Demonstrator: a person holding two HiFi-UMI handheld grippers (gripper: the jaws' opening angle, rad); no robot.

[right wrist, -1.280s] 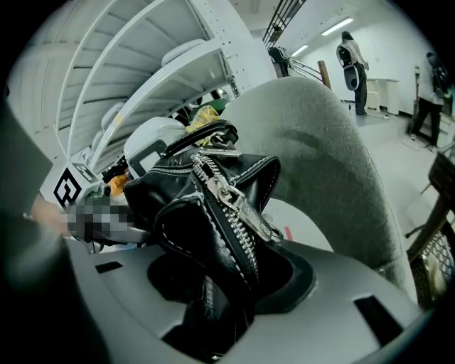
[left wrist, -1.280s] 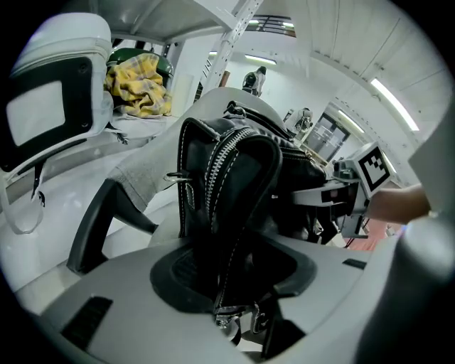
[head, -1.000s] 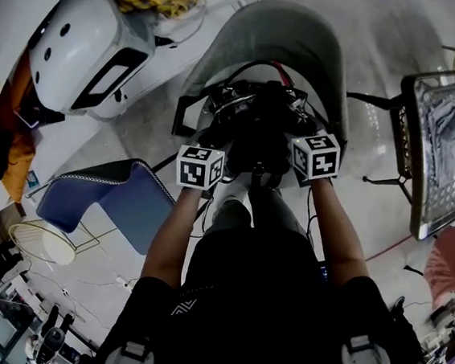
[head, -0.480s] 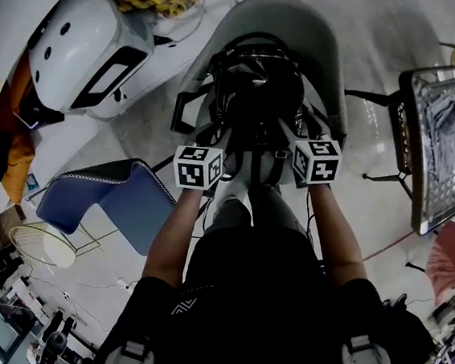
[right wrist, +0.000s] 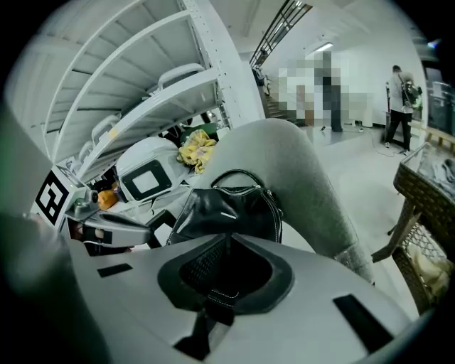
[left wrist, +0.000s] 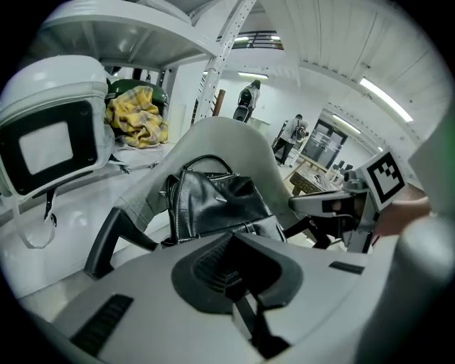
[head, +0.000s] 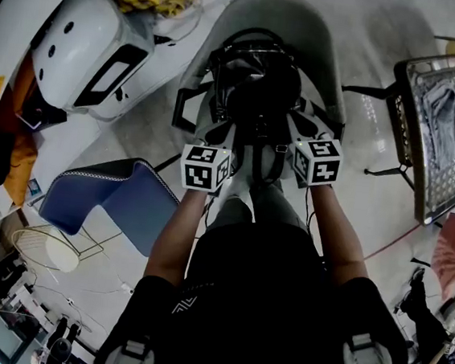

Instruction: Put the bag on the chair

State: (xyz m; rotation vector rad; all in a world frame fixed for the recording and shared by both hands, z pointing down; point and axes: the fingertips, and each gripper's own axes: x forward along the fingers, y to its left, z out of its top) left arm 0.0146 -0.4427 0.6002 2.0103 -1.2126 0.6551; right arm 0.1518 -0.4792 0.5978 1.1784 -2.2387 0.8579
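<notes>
- The grey shell chair is the biggest thing in front of the person. Its seat carries the load, so the placing looks done to me.
- The black leather bag stands upright on that seat, close before the backrest. Dark straps trail toward the seat's front edge, between the two tools.
  - I judge it soft-sided yet able to keep its shape, and fairly light.
  - Its skin is glossy, so hard pads may slide on it, and the walls would probably cave if pinched.
  - The best hold is the arched carry handle on top, or a strap, rather than the smooth flank.
- The left forearm and right forearm reach forward from the body side by side, roughly parallel. Both tools pitch downward at the seat front, and their marker cubes face up at the head camera.
- The left gripper has just closed its jaws, which now meet. I see nothing plainly caught between them, and the bag stands clear ahead of them.
- The right gripper has likewise just closed and is shut, also short of the bag's body.
- A thin dark strip with pale stitching shows at the root of the right jaws. I cannot tell whether it is a strap end or part of the tool.
</notes>
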